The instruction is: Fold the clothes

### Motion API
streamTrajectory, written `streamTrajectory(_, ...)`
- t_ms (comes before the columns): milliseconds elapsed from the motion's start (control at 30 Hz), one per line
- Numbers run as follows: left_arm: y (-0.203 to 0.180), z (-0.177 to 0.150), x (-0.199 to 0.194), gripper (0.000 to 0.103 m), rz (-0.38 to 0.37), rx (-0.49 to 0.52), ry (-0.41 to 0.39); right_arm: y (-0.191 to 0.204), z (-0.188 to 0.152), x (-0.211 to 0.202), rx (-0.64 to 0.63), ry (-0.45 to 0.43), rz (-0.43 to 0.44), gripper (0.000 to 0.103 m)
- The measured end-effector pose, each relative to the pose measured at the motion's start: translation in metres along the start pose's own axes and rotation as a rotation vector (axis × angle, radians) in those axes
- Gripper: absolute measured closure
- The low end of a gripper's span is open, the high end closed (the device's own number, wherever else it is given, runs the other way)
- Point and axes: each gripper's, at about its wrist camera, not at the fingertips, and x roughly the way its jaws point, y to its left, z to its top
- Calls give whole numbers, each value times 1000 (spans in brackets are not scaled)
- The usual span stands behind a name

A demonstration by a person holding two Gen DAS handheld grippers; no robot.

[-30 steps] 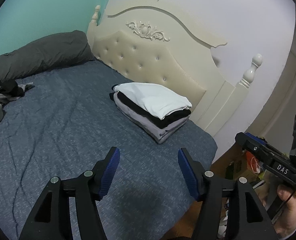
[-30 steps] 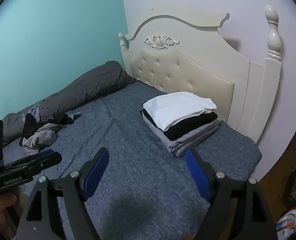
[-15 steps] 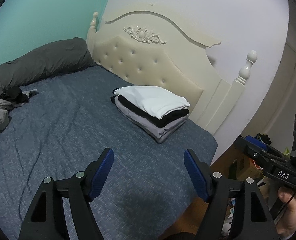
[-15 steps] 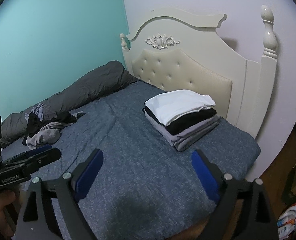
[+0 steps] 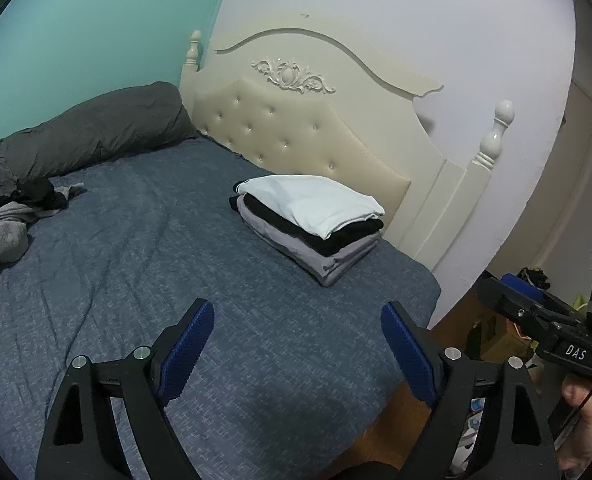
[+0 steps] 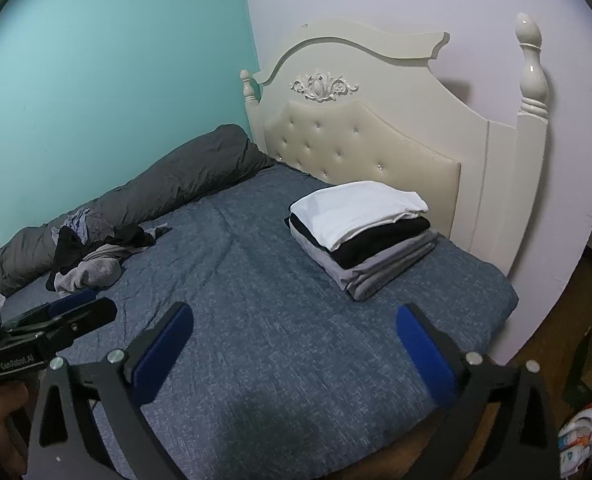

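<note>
Both grippers above the near part of the bed, pointing down toward the far headboard. Left gripper (image 5: 298, 342) with blue-padded black fingers (image 5: 187, 344) opening, nothing between them but bare blue-grey woven bedspread (image 5: 143, 280). Right gripper (image 6: 293, 344) likewise opening, its blue pads (image 6: 424, 354) wide apart over bare cover. Task's thing at far right: neat folded stack of clothes, white on black on grey (image 5: 312, 224), lying on the bedspread just beside the cream tufted headboard with carved crest (image 5: 296, 128), close to the bed's right edge. At far left, loose heap of unfolded grey and black garments (image 5: 11, 216), touching a long dark-grey rolled duvet (image 5: 91, 128) along the teal wall. Between heap and stack, a broad stretch of flat, lightly creased cover, free for moving. Right edge of mattress dropping to a wooden floor (image 5: 396, 416). Left wrist view alone: the right hand (image 5: 584, 420) on the other tool's black body marked DAS, a door-like panel on the right, clutter on the floor by the wall. Right wrist view alone: more of the teal wall (image 6: 95, 80), the heap seen fuller with a bluish piece on the duvet, the left tool's lettered body low at left, the near right bedpost finial (image 6: 530, 64) whole.
</note>
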Motion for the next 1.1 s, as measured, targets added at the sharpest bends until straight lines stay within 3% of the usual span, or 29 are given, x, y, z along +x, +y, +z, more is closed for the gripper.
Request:
streamTrajectory(100,0,-1,-3,13,3,2,-1,-1,0,-3,3,-11,-9,1)
streamTrajectory(167,0,-2,-5,6,8,3,-6,-1,-1,-5,6,-15,-15,1)
streamTrajectory(467,0,-3,-12,6,15,12,-4,4,-5,-10,11,-12,-20,0)
streamTrajectory(567,0,-4,-13,0,20,16,-7,4,-6,-12,13,-14,-19,0)
streamTrajectory(1100,-5,-9,-22,0,1,29,-8,3,-8,-26,29,-36,-41,0)
